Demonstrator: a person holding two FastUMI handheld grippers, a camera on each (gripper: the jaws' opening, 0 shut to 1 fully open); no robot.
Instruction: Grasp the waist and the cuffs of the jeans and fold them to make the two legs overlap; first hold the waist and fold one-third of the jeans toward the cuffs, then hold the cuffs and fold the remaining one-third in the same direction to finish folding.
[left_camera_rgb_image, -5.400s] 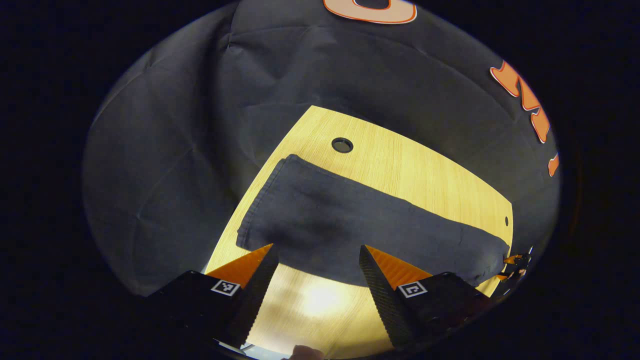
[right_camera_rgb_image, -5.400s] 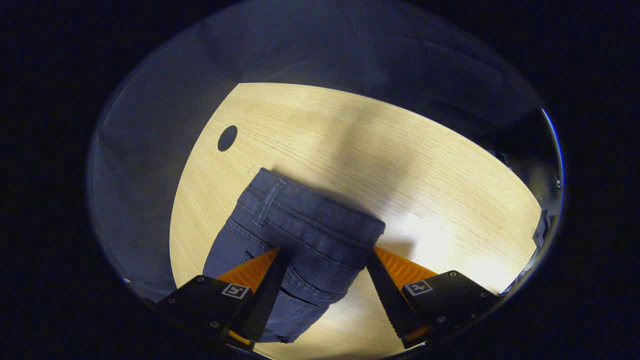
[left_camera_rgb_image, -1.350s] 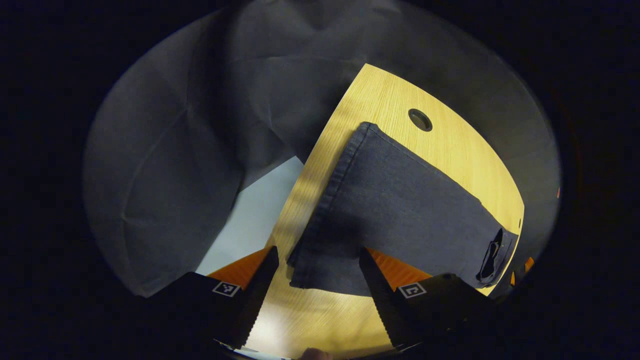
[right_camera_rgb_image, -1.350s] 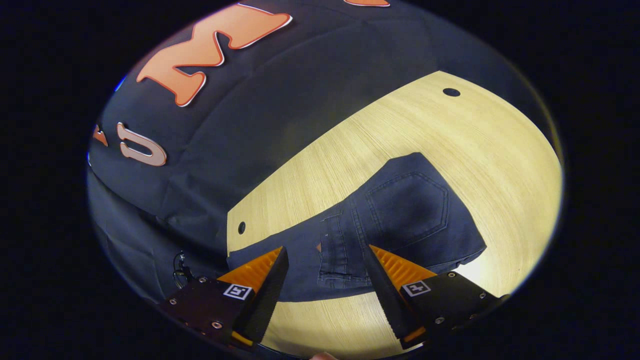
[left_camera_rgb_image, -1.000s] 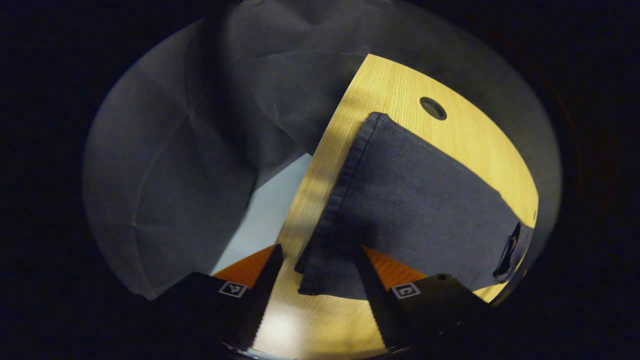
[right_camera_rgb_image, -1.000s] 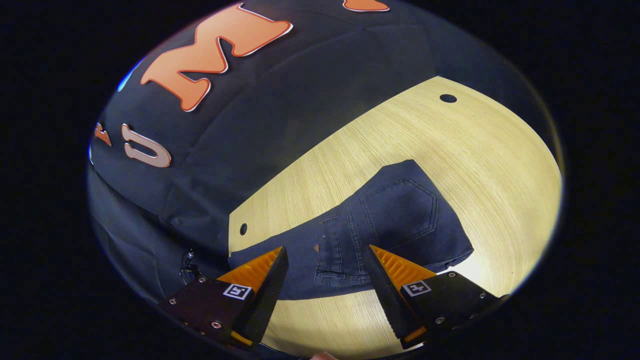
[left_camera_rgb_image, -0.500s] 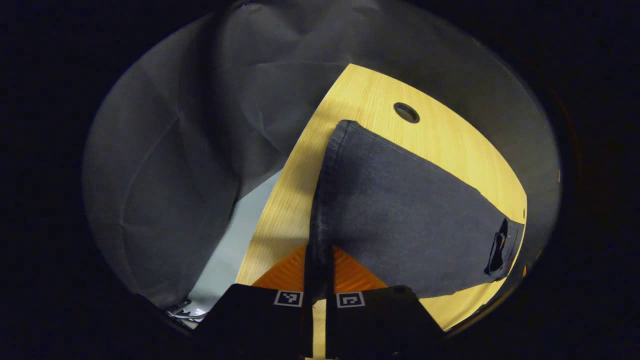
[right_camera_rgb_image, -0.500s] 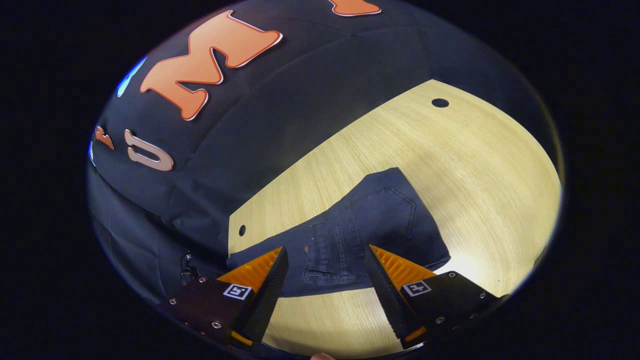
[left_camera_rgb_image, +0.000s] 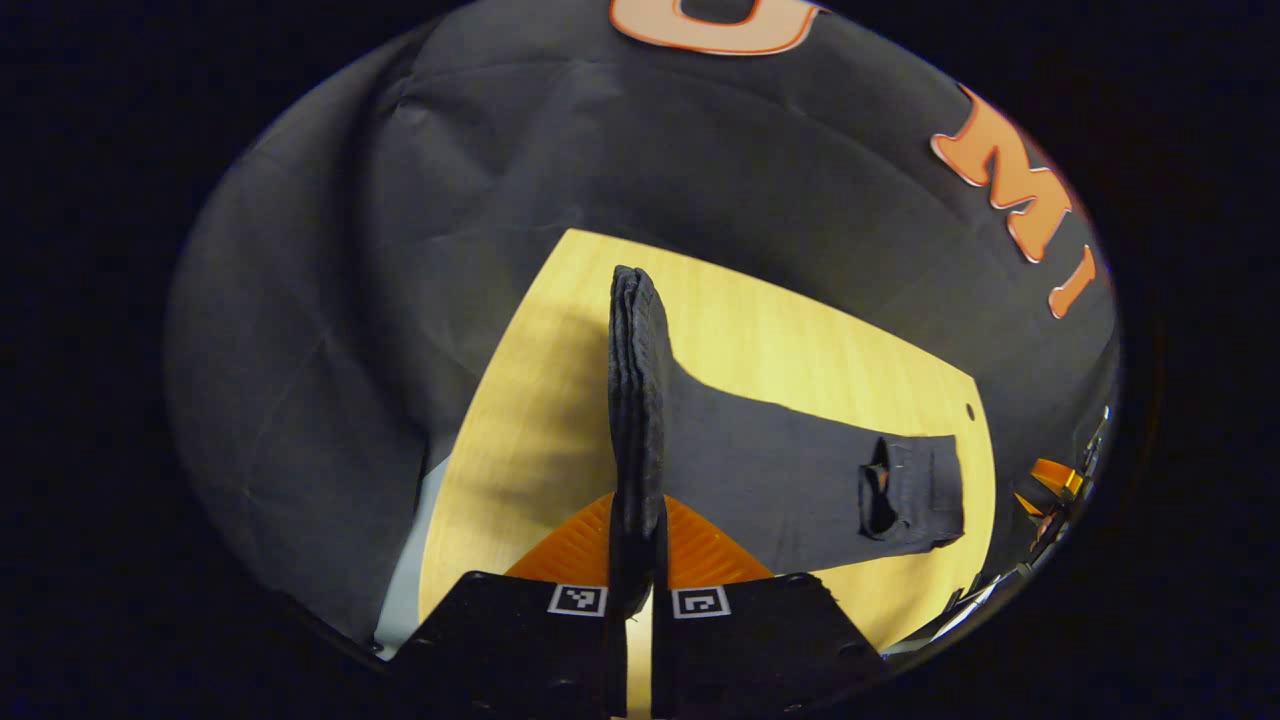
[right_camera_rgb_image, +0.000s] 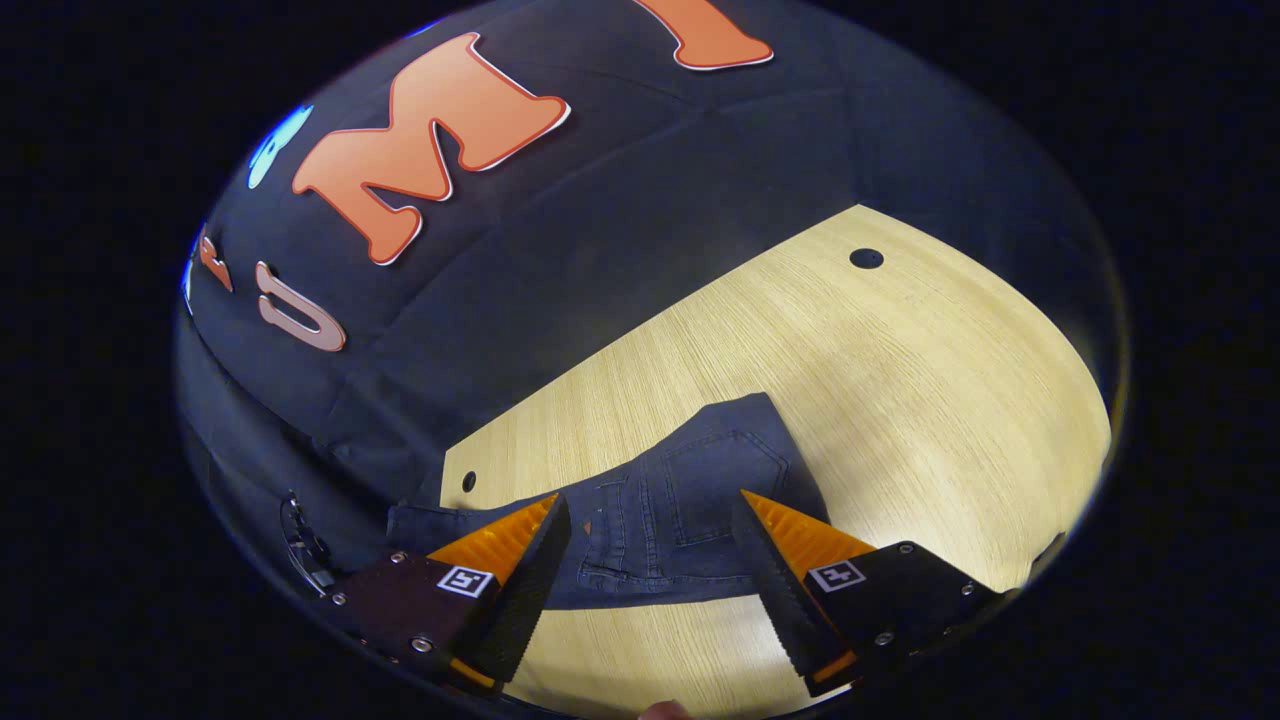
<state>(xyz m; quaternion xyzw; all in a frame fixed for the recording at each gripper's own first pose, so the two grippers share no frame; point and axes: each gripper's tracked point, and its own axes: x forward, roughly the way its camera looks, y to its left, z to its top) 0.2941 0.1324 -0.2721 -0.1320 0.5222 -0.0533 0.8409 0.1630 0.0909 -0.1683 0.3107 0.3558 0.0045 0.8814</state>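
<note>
Left gripper (left_camera_rgb_image: 637, 545): black housing behind each finger carrying a small square black-and-white marker; right gripper (right_camera_rgb_image: 650, 540): ribbed, serrated wedge fingers, same markers, small screws dotting the housings behind them

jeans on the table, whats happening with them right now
A person is folding a pair of dark jeans on a wooden table with two handheld grippers. The left gripper is shut on the stacked cuffs and has them lifted off the table, with the legs trailing down to the folded waist end. The right gripper hangs open above the waist end, where the back pocket faces up, gripping nothing. The waist fold looks done; the cuff fold is under way.
</note>
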